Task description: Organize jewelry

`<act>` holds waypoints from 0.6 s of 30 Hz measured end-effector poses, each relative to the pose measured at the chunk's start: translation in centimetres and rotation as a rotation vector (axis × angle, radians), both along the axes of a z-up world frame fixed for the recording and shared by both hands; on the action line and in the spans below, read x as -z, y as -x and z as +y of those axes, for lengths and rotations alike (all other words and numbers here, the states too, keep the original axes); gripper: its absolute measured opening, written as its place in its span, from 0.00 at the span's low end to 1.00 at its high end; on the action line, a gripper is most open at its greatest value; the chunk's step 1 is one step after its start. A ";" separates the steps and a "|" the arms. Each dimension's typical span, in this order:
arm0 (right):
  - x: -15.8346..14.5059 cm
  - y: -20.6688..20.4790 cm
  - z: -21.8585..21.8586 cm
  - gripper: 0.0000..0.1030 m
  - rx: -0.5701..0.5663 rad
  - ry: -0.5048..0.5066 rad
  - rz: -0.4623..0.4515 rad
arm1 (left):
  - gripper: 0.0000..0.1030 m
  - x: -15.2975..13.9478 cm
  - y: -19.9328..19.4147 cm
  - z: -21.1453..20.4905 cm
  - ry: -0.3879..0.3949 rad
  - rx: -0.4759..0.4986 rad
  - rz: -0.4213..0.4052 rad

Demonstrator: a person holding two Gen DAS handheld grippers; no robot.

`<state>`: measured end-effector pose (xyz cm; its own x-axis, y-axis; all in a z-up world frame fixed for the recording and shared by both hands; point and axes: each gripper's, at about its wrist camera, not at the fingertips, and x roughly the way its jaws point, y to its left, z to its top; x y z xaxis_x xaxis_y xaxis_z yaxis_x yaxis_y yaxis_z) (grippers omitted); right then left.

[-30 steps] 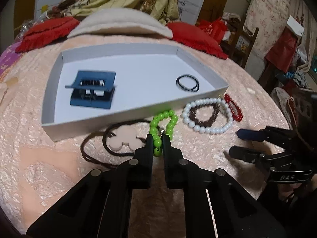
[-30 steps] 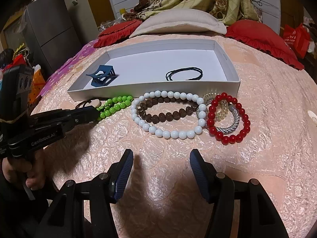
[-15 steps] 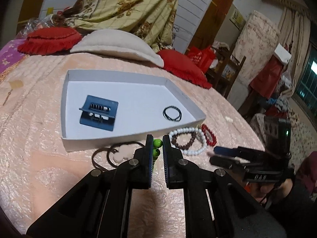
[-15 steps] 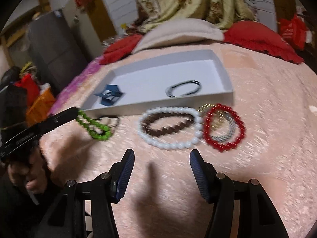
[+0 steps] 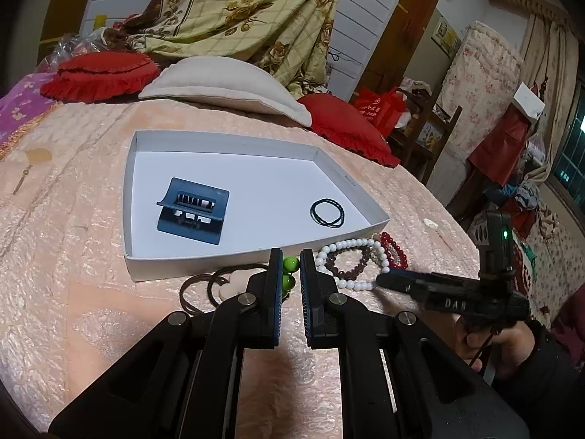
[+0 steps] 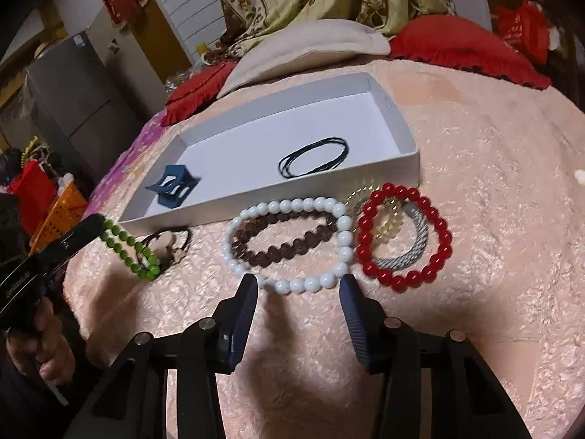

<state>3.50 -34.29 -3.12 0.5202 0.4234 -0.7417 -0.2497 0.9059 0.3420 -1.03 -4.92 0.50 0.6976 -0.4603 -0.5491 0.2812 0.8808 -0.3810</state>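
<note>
My left gripper (image 5: 291, 254) is shut on a green bead bracelet (image 5: 291, 265), which hangs (image 6: 131, 250) clear of the pink bedspread just in front of the white tray (image 5: 256, 253). In the tray lie a blue hair claw (image 5: 193, 210) and a black hair tie (image 5: 327, 212). My right gripper (image 6: 299, 285) points down at the near edge of the white bead bracelet (image 6: 343, 226). Its jaws are closing with those beads between the tips, and the pads are not touching them. A brown bead bracelet (image 6: 281, 241) lies inside the white one. A red bead bracelet (image 6: 443, 236) and a silver one (image 6: 416, 248) lie to its right.
A brown cord with a pale pendant (image 5: 204, 285) lies in front of the tray's near wall (image 6: 292, 197). A cream pillow (image 5: 226, 86) and red cushions (image 5: 98, 75) sit behind the tray. A small white scrap (image 5: 541, 224) lies near the bed's right edge.
My left gripper has lifted the green bracelet off the bedspread. The right gripper has moved forward onto the white bracelet, and its jaws have narrowed.
</note>
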 end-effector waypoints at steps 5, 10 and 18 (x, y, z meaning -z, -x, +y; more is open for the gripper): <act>0.2 -1.5 -0.6 0.42 0.055 -0.027 0.001 | 0.07 0.2 -0.1 -0.1 -0.011 -0.006 0.004; 0.1 -1.5 0.8 0.33 0.040 0.085 -0.035 | 0.07 0.4 0.1 -0.3 -0.028 -0.010 0.004; 0.3 -0.9 1.7 0.09 -0.006 0.255 -0.092 | 0.07 0.5 0.1 -0.3 -0.029 -0.018 0.007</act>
